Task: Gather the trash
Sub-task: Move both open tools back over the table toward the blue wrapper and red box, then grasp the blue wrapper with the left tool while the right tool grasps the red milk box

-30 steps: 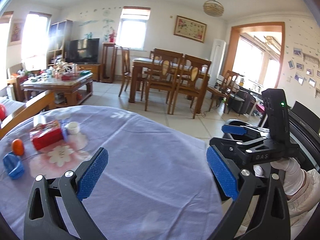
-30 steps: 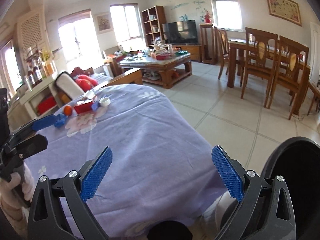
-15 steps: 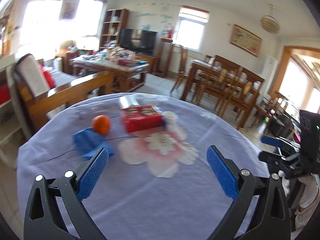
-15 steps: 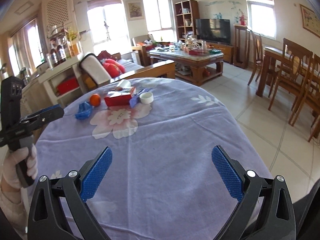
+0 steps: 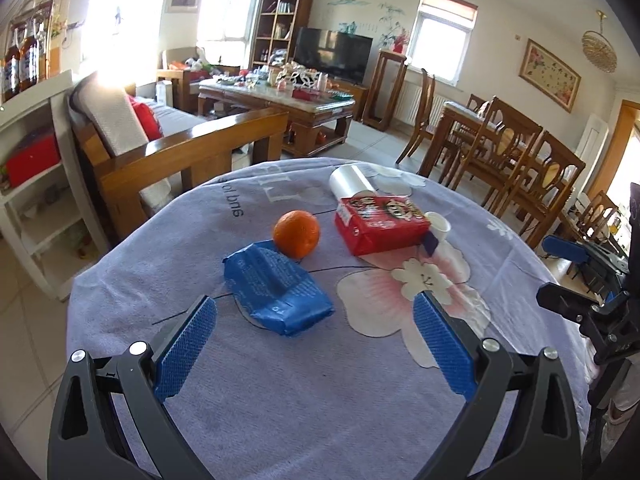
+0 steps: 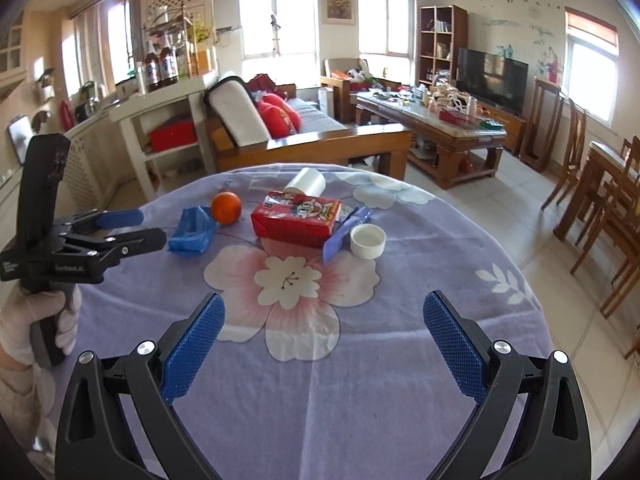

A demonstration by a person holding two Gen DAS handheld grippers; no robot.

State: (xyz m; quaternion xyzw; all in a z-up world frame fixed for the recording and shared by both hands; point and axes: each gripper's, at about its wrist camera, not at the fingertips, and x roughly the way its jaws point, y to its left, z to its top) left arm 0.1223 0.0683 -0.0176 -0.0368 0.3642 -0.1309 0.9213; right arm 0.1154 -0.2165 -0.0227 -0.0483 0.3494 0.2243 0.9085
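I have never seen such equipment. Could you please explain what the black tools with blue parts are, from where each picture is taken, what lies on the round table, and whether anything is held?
There is no robot here. A person holds a hand-operated gripper in each hand, and each gripper carries a wide-angle camera looking forward along its two blue-padded fingers.

One picture comes from the left gripper, the other from the right gripper. Each view also shows the other gripper at its edge; in the right view a gloved hand grips the left one's handle.

On the purple flowered tablecloth lie a crumpled blue wrapper, an orange, a red box, a small white cup, a small purple-blue wrapper and a clear plastic roll.

Both grippers are open and hold nothing. The left one is nearest the blue wrapper.
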